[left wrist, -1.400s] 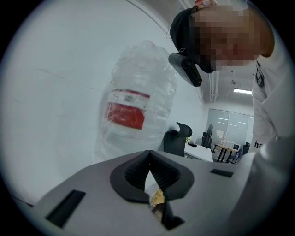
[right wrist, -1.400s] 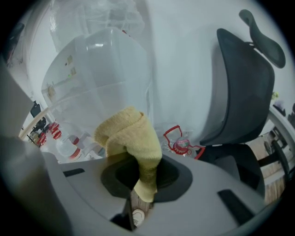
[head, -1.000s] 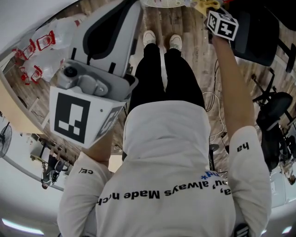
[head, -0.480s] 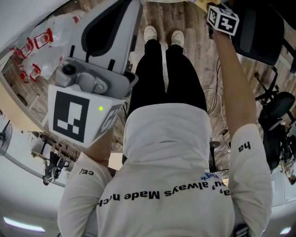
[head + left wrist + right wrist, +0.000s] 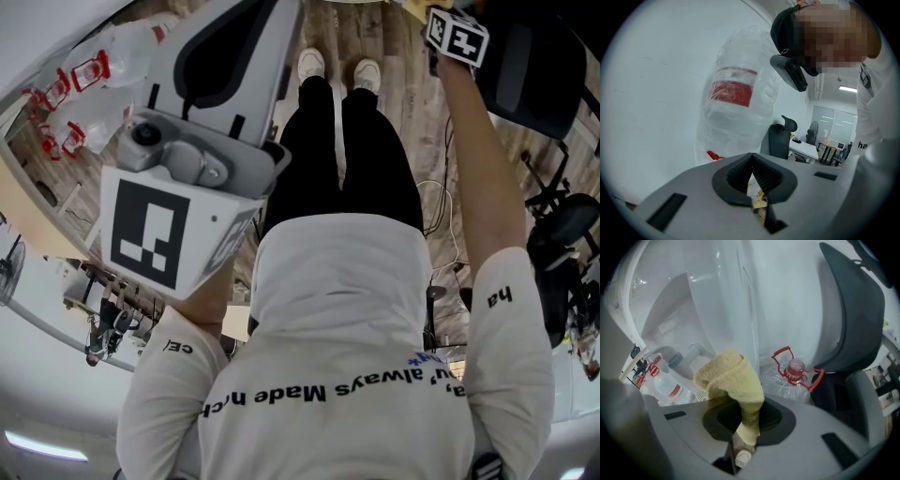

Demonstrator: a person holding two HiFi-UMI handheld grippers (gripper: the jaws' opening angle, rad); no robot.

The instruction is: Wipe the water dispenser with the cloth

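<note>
Right claw (image 5: 746, 423) pinches a yellow cloth (image 5: 731, 376); left claw (image 5: 752, 164) is pressed together, empty. Wood floor (image 5: 412, 94) at top centre, black office chair (image 5: 530, 70) upper right, bagged bottles (image 5: 103, 66) upper left.

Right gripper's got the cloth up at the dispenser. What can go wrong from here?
1. The right gripper pinches only a narrow fold of the yellow cloth. The bulk bunches beyond the jaws, so dragging on the water dispenser may pull it loose.
2. A red-handled bottle sits just below; a downward stroke could knock it.
3. The left gripper, shut and empty, faces a plastic-wrapped jug and might bump it.
</note>
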